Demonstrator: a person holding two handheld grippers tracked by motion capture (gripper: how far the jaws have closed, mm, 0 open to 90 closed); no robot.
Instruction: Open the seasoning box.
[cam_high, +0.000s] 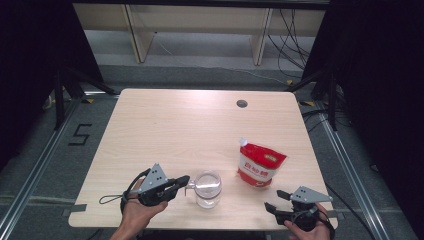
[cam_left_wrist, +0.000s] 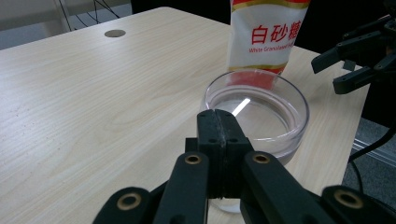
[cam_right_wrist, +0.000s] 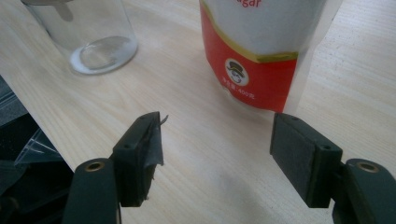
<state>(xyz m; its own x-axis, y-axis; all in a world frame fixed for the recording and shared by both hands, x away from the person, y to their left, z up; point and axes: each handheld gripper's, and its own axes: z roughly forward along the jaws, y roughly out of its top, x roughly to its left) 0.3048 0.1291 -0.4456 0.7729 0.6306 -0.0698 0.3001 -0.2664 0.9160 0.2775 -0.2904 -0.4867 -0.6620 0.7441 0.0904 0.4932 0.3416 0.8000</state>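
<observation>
The left tool (cam_high: 186, 181), jaws pinched on the fragile, slippery glass mug's (cam_high: 208, 189) handle, lower centre; right tool (cam_high: 274, 200) wide.

Light wood counter (cam_high: 165, 130) with a small round hole (cam_high: 242, 103) up around 1 o'clock. Clear glass mug (cam_high: 208, 189) sits at 6 o'clock near the front edge, red-and-white sugar pouch (cam_high: 260, 165) stands at 4 o'clock just beside it.
</observation>
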